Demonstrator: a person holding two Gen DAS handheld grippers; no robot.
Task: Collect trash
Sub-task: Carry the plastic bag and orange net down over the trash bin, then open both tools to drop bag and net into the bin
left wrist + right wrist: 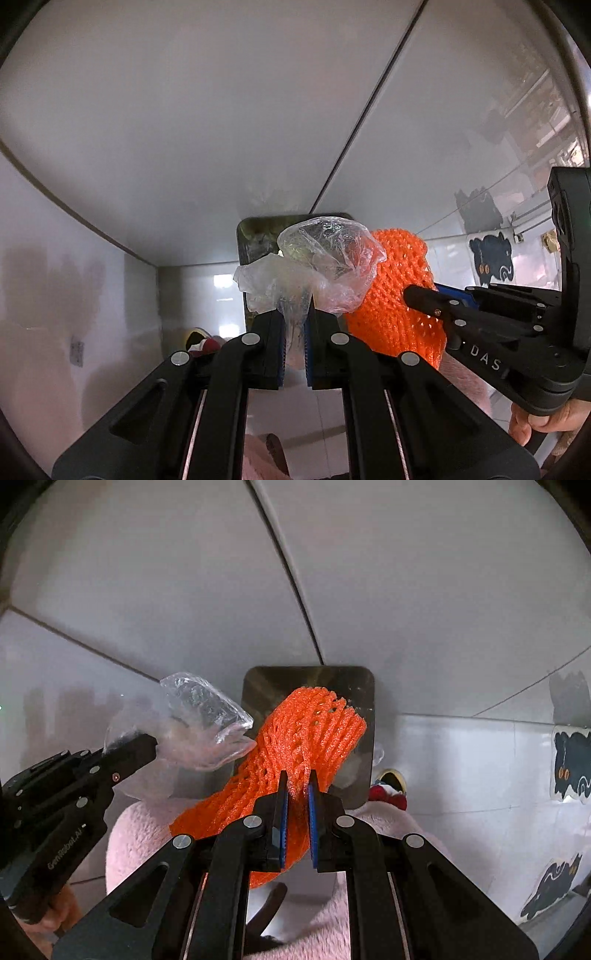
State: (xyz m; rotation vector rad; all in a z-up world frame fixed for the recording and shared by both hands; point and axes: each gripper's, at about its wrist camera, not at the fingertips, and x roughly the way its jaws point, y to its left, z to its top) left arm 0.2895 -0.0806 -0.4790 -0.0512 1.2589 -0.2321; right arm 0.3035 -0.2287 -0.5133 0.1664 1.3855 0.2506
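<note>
Both pieces of trash are up in the air, right in front of the dark rectangular opening [308, 738], which looks to me like a bin mouth set against the white tiled wall [443, 590].

Here's the risk as I read it: the clear plastic wrap [325, 266] is slippery film, pinched only by its lower tail, with the crumpled bulk ballooning above the tips. A quick swing could pull that tail free, and the wrap would drop onto the pink fluffy cloth [147, 834] below the opening instead of going in. The orange foam net [295, 760] is springy and stretched long; it reaches across the opening's lower edge and trails down toward the cloth, so on release it could snag the rim and hang half out. And the two tools sit close side by side in front of the opening, so they may knock each other if both go in together.

Now the tongs. The left gripper [295, 332] is nearly closed, its blue pads narrow on the wrap's twisted tail, nothing else touching them. The right gripper [296, 812] is likewise drawn narrow, clamping the orange net through its middle, the mesh bulging out above and below the tips.
</note>
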